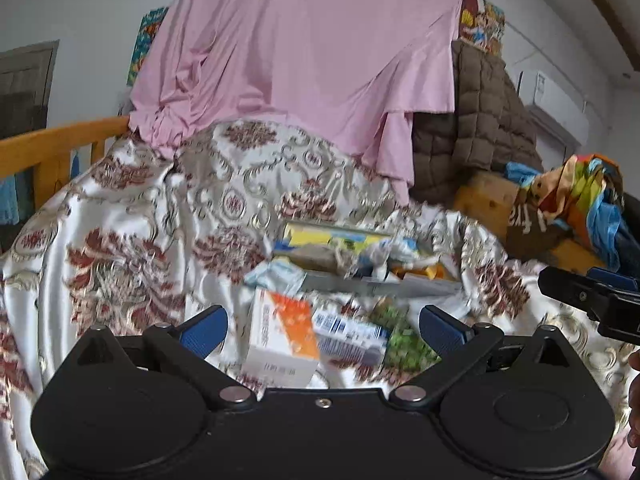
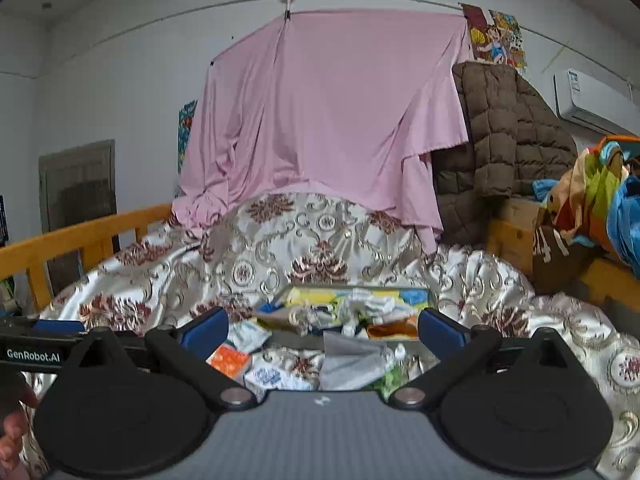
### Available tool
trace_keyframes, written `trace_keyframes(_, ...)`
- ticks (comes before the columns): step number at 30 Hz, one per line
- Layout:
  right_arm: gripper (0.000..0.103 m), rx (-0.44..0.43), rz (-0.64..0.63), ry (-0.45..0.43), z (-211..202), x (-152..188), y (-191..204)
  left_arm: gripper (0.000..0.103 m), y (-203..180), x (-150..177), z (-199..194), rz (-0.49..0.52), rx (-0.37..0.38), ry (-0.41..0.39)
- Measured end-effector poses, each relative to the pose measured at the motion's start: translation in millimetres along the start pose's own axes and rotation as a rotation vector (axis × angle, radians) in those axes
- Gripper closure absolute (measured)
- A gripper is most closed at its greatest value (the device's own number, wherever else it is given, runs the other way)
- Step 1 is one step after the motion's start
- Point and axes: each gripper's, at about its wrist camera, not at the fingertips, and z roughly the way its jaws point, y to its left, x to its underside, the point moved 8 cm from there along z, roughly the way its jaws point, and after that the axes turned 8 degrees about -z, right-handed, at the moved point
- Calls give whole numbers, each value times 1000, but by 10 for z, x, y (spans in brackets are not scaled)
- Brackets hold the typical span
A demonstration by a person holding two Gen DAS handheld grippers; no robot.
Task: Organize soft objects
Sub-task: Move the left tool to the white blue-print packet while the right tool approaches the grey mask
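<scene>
Both tools hover over the bed's patterned coverlet [image 2: 312, 240], each with jaws spread and nothing between them, apparently lined up to pick from the loose clutter. The left gripper [image 1: 320, 326] faces an orange-and-white box [image 1: 282, 332] and a blue-and-white carton [image 1: 352, 338] lying side by side, touching, just ahead of it. The right gripper [image 2: 322, 328] points toward 12 o'clock at a grey tray [image 2: 352, 312] heaped with soft packets, a grey cloth [image 2: 352, 360] draped over its near rim.
</scene>
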Motion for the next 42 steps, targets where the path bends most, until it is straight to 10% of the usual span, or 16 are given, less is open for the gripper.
trace_keyframes(22, 0, -56, 64, 295, 445, 858, 151, 1, 327, 481, 270, 37, -191, 202)
trace_keyframes(42, 0, -120, -10, 316, 827, 885, 420, 1, 627, 490, 435, -86, -299, 246)
